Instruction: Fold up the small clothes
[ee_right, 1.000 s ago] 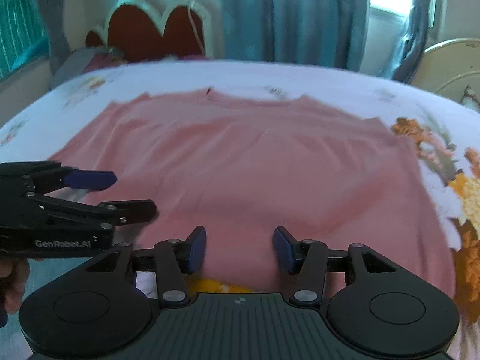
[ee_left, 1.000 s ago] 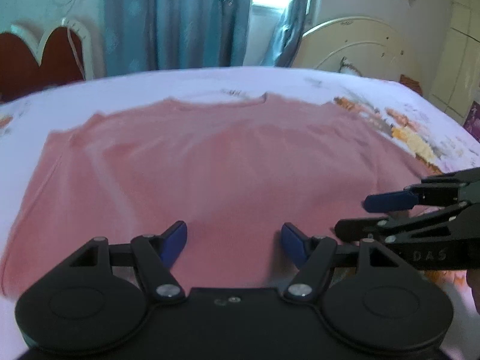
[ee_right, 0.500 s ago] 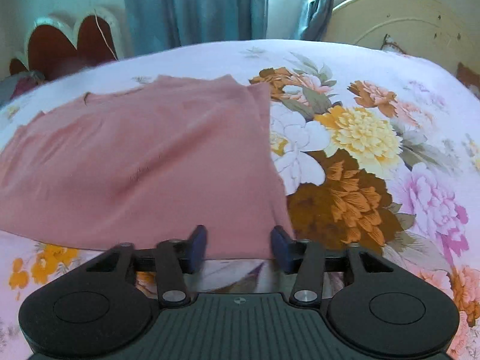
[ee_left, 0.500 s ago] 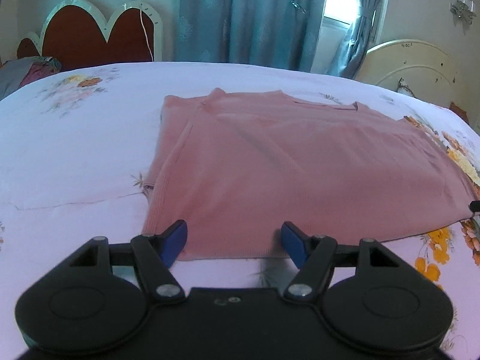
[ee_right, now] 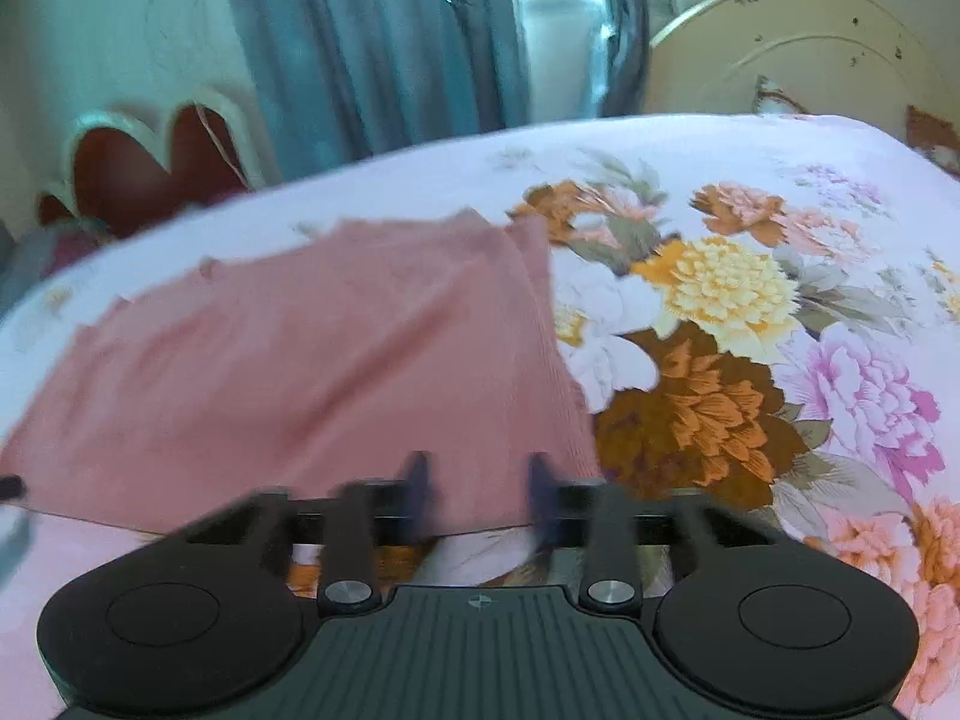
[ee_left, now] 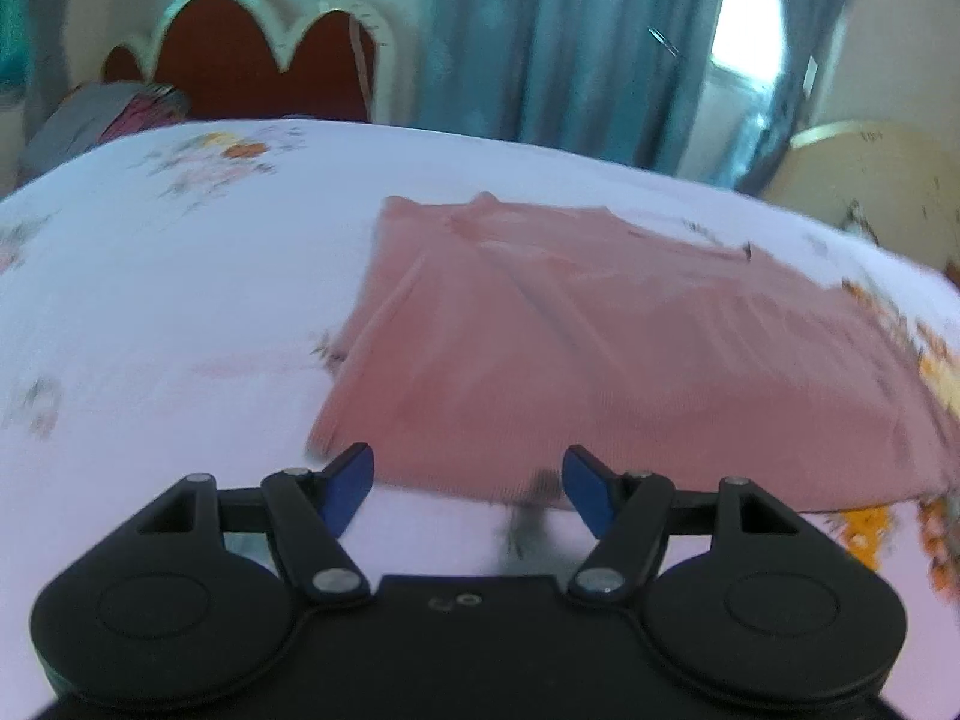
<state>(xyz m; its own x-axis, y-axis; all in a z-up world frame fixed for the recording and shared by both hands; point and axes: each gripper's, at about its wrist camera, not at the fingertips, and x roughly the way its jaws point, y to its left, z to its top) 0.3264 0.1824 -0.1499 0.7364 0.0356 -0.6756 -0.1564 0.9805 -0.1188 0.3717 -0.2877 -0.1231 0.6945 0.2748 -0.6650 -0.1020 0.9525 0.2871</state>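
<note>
A pink shirt (ee_left: 600,354) lies flat on the floral bedsheet, its hem toward me. My left gripper (ee_left: 468,480) is open and empty, just short of the hem near the shirt's left bottom corner. In the right wrist view the same shirt (ee_right: 312,372) fills the left half. My right gripper (ee_right: 477,492) is open, its blurred fingers straddling the hem near the right bottom corner, with nothing held.
The bedsheet (ee_right: 750,330) carries large printed flowers to the right of the shirt. A red scalloped headboard (ee_left: 240,54) and blue curtains (ee_left: 570,42) stand beyond the bed. A cream footboard (ee_right: 780,48) is at the far right.
Both grippers moved apart from the shirt's middle to its bottom corners. Over the last half second the right gripper's fingers have come closer together at the hem.
</note>
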